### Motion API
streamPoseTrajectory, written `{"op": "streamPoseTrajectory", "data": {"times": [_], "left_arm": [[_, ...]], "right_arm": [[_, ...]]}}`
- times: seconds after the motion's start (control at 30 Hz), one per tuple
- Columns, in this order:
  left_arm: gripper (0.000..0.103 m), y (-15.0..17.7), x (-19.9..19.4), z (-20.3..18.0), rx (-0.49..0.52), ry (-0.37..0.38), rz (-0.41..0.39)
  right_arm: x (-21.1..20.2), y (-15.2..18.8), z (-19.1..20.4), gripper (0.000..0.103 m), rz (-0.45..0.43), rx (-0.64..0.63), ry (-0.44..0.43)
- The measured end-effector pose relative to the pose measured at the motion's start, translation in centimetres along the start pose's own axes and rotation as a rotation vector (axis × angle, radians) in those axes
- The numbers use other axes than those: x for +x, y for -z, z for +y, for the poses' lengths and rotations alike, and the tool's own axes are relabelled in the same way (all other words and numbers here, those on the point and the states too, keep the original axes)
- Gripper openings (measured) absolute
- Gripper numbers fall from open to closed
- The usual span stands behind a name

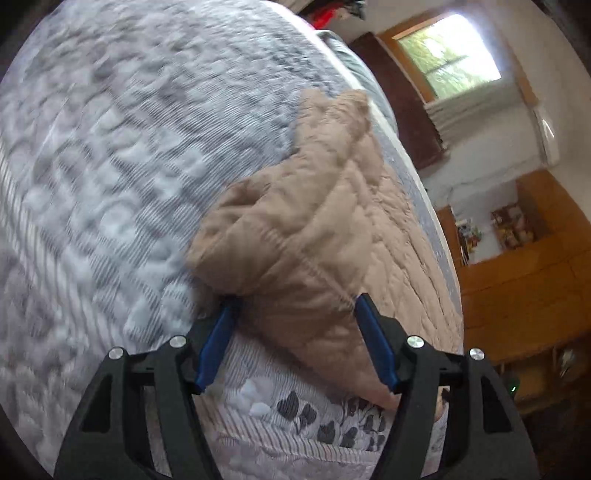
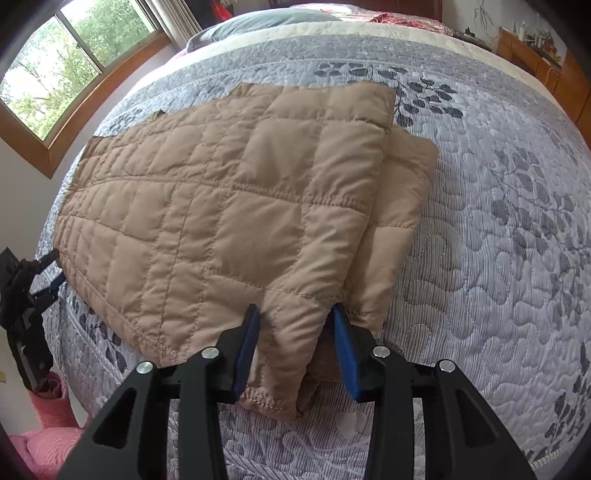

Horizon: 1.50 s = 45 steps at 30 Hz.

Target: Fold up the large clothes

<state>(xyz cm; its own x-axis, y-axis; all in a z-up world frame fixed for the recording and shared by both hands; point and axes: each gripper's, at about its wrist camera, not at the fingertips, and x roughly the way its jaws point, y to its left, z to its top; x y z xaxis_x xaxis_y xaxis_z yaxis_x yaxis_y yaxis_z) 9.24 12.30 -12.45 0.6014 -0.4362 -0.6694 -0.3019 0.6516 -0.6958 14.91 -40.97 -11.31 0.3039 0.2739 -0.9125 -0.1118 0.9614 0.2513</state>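
A tan quilted jacket (image 2: 221, 206) lies folded flat on the bed's grey leaf-patterned quilt (image 2: 480, 240); a lower layer sticks out along its right side. My right gripper (image 2: 295, 310) is shut on the jacket's near corner, and the puffy fabric fills the gap between its blue pads. In the blurred left wrist view, the jacket (image 1: 306, 236) runs away from my left gripper (image 1: 297, 299). Its jaws stand wide and open, with a jacket corner lying loosely between them. From the right wrist view the left gripper (image 2: 55, 267) sits at the jacket's far left edge.
Pillows (image 2: 266, 20) lie at the head of the bed. A window (image 2: 55, 62) is on the left wall. Wooden cabinets (image 1: 524, 273) stand beside the bed. Pink fabric (image 2: 48, 435) lies on the floor past the bed's near left edge.
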Motion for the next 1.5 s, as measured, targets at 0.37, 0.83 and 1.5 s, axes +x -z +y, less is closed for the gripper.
{"op": "streamPoseTrajectory", "data": {"times": [0.37,0.83,1.5], "left_arm": [[0.064,-0.8,-0.1,1.5,-0.057,0.043,-0.095],[0.020,-2.5,1.8,-0.5,-0.013,0.024,-0.065],[0.009,-3.1,2.0,-2.2,0.094,0.105,-0.159]], "right_arm": [[0.4,0.0,-0.4,0.040,0.008,0.008,-0.021],[1.2,0.8,-0.9,0.040,0.027,0.027,-0.037],[1.7,0.9,-1.6,0.041,0.034,0.015,-0.055]]}}
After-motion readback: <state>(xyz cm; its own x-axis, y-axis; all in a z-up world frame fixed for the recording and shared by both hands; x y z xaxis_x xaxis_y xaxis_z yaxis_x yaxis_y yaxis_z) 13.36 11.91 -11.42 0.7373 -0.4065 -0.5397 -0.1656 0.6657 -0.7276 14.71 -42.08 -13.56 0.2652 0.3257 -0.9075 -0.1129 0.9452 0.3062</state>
